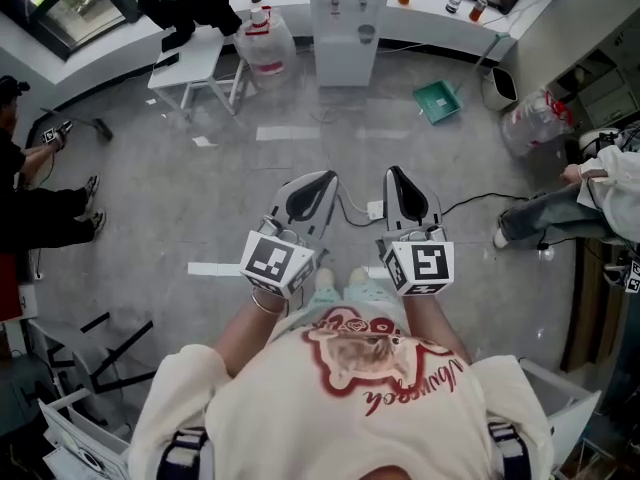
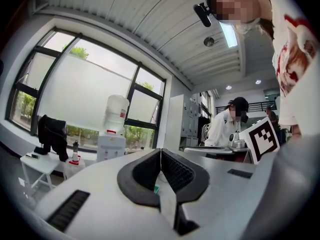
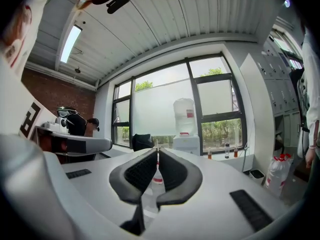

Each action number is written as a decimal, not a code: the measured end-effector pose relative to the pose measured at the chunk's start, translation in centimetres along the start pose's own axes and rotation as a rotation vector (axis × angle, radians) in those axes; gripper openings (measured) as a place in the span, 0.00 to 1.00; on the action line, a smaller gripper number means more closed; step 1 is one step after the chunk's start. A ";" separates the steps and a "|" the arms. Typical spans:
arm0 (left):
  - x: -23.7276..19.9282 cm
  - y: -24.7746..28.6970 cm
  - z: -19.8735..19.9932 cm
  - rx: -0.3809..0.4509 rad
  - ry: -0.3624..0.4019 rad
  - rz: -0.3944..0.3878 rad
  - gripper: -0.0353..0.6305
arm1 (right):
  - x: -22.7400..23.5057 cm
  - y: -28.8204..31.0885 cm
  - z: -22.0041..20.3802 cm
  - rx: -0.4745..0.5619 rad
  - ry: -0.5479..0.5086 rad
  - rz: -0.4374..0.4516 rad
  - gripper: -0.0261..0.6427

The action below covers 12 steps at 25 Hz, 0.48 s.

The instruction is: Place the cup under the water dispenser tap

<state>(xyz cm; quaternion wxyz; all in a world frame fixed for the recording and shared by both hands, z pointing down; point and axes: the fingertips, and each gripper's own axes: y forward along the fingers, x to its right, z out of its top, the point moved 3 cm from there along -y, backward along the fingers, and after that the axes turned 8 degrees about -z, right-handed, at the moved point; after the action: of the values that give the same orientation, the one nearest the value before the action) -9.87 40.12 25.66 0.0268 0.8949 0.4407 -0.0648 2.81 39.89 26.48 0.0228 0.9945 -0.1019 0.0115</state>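
Left gripper (image 1: 322, 180) and right gripper (image 1: 396, 176) point level above the grey floor (image 1: 300, 98), each with jaws pressed together and empty — the water dispenser (image 1: 347, 28) stands at the floor's far edge, what looks like a grey cup (image 1: 366, 34) in its tap recess

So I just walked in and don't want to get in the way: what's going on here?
A person stands facing the water dispenser across the room, with a gripper in each hand. The left gripper and the right gripper both have their jaws together and hold nothing. Neither grip has a cup in it.
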 end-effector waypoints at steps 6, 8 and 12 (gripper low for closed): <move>2.6 -1.0 1.6 0.029 0.005 -0.002 0.09 | -0.1 -1.8 1.6 0.021 -0.002 0.013 0.08; 3.3 -1.1 1.8 0.038 0.016 -0.006 0.09 | -0.3 -2.4 1.7 0.026 -0.017 0.028 0.08; 4.2 -1.3 1.7 0.056 -0.001 0.011 0.09 | -0.5 -3.0 1.2 0.021 -0.016 0.055 0.08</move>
<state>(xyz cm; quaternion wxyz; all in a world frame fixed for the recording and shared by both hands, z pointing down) -8.55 44.03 23.37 0.0023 0.8976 0.4339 -0.0774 2.98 42.91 25.10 0.0113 0.9915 -0.1294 0.0050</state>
